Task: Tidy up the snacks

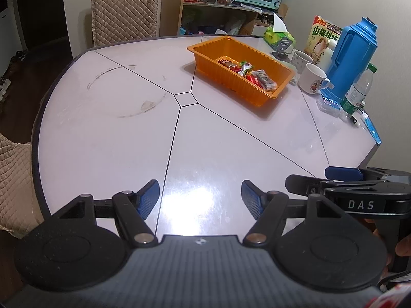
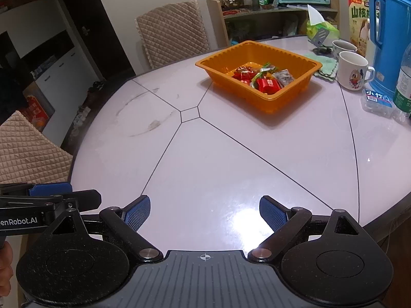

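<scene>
We've got both grippers parked low over the near edge of the bench [image 2: 218,159], a glossy pale top with rounded corners, cut by thin dark seams that meet at a little square in the middle. The left gripper [image 1: 200,197] has its jaws spread with nothing between them, just glare off the surface. Same story for the right gripper [image 2: 204,214]: jaws wide apart, empty. The pads are blue with a fine dimpled texture, on matte black arms. From the left wrist view we can read "DAS" on the other tool's side; from the right wrist view, "enRobot.AI".

The snacks [image 2: 259,78] sit in the orange tray [image 2: 287,97], a ribbed thin plastic rectangle at about 1 o'clock, well apart from both grippers. They're shiny wrapped pieces, mostly red, some green and silver.

Further round at 2 o'clock: two white ceramic mugs [image 2: 353,70], one with a cartoon duck, a blue plastic thermos [image 1: 353,56], a clear water bottle [image 1: 358,91] with a green label, and a carton [image 1: 322,37] with big green Chinese characters. Quilted beige chair [image 2: 172,30] at 11 o'clock.
</scene>
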`<state>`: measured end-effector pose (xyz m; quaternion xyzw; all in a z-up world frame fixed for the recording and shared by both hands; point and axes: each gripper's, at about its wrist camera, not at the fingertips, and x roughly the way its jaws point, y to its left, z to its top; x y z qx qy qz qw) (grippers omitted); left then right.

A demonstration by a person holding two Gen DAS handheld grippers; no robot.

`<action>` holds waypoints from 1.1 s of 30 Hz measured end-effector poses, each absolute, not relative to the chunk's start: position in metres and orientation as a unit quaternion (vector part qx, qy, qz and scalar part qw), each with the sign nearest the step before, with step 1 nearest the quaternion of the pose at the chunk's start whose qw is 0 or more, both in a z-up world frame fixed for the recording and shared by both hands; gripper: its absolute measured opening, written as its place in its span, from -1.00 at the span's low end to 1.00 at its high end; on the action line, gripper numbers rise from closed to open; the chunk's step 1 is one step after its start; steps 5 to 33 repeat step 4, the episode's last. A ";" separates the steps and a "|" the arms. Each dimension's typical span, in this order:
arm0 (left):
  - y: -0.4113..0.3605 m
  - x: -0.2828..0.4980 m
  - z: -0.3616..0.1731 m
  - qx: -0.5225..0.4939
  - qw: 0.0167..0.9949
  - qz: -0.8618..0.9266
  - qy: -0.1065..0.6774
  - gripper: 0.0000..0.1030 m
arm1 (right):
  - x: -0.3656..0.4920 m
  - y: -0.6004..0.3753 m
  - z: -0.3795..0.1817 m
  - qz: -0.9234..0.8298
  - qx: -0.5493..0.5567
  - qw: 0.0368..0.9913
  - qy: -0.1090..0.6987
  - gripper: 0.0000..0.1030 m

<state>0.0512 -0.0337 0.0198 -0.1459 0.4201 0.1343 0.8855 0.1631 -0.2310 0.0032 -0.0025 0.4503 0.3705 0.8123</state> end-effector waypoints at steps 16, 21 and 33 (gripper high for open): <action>-0.030 0.060 0.017 -0.147 0.882 0.134 0.426 0.35 | 0.169 -0.228 0.001 0.370 -0.002 0.811 0.454 0.77; -0.030 0.060 0.017 -0.147 0.882 0.134 0.426 0.35 | 0.169 -0.228 0.001 0.370 -0.002 0.811 0.454 0.77; -0.030 0.060 0.017 -0.147 0.882 0.134 0.426 0.35 | 0.169 -0.228 0.001 0.370 -0.002 0.811 0.454 0.77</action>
